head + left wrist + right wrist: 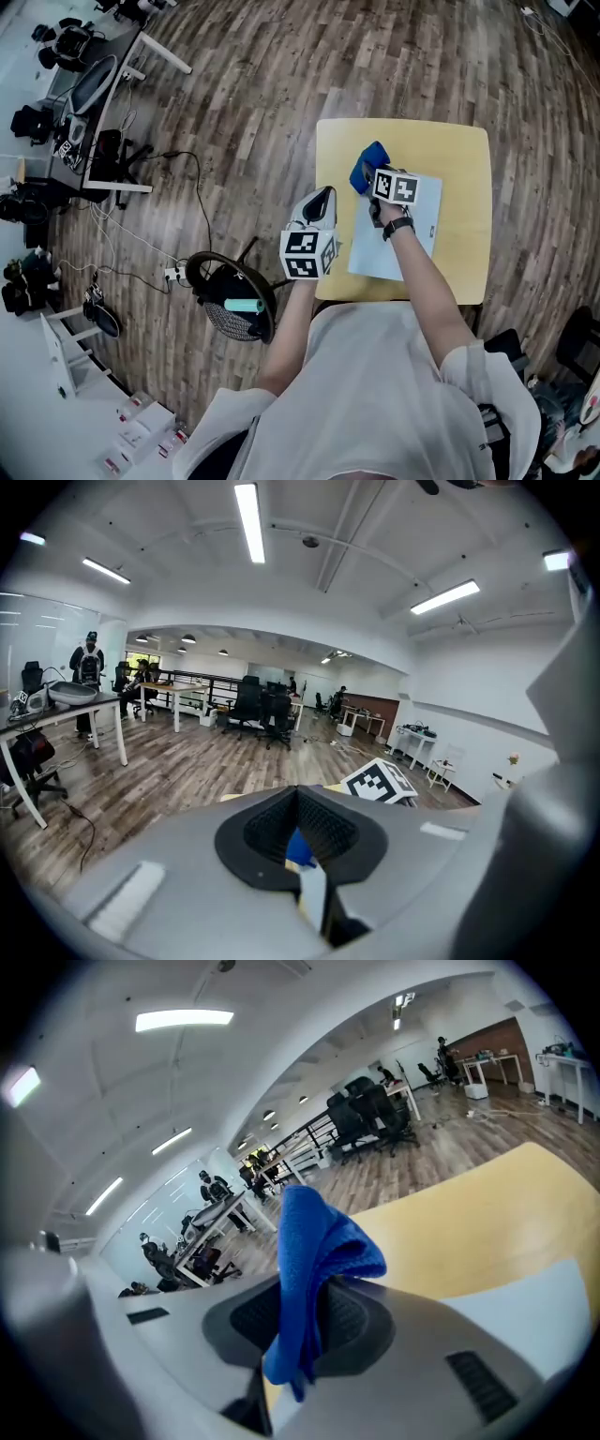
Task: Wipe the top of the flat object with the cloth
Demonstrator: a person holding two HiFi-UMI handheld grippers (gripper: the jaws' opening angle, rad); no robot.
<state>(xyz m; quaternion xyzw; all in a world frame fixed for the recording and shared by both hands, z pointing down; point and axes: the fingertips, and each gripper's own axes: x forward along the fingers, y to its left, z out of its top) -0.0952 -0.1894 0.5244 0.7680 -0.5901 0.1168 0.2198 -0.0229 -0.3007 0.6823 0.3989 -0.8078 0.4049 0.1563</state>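
A white flat sheet (pixel 398 239) lies on the square yellow table (pixel 459 169). My right gripper (pixel 373 184) is shut on a bunched blue cloth (pixel 367 165) above the sheet's far left corner. In the right gripper view the cloth (pixel 314 1241) sticks up out of the right gripper (pixel 305 1309), with the table (pixel 478 1213) and the sheet (pixel 553 1302) behind it. My left gripper (pixel 323 197) hovers at the table's left edge, shut on nothing. Through the left gripper (pixel 298 803) a sliver of the cloth (pixel 298 847) shows.
A black round stool (pixel 234 298) with a teal item stands on the wood floor left of the table. Cables and a power strip (pixel 173 274) lie beside it. A desk with equipment (pixel 94 89) sits far left. A dark chair (pixel 579 345) is at the right.
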